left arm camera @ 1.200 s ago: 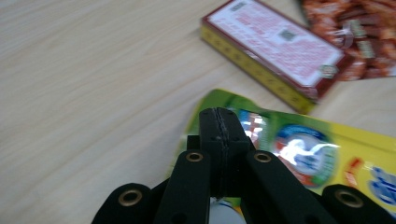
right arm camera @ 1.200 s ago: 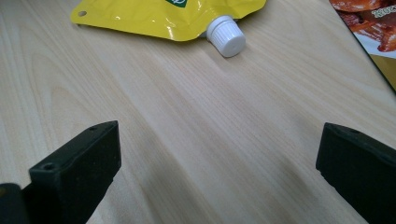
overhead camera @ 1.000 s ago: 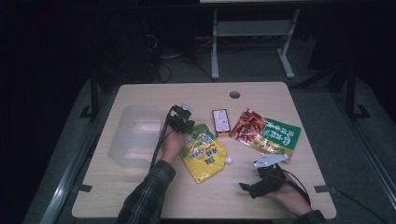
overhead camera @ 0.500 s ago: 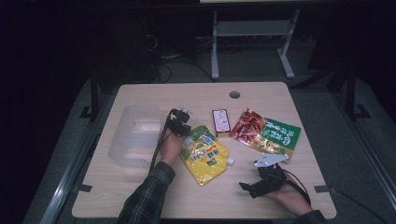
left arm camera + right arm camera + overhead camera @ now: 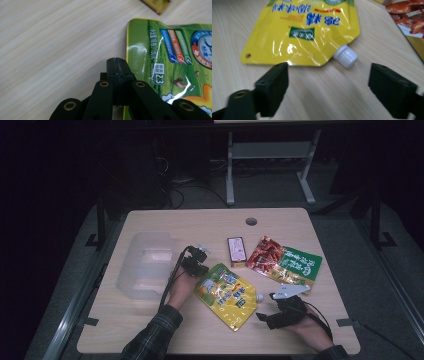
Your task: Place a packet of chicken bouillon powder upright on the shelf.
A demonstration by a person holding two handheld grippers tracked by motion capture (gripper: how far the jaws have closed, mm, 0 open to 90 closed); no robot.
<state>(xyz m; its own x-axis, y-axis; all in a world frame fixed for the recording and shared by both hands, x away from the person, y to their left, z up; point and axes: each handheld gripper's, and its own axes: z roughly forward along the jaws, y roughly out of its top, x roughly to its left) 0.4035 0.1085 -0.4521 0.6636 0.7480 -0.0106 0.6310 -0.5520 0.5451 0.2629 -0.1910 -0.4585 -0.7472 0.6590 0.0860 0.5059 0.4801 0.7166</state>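
One yellow spouted pouch lies at the table's lower centre. The left gripper, jaws pressed together, sits at its green edge; the right gripper gapes wide below its white cap. Two snack packs, one clear bin beyond.

Left hand-held gripper jaws pressed together, right hand-held gripper jaws spread wide, both held low

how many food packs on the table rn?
3: yellow spout pouch front centre between the hands; small box behind it; red-green snack bag to the right. The clear bin could hide more.
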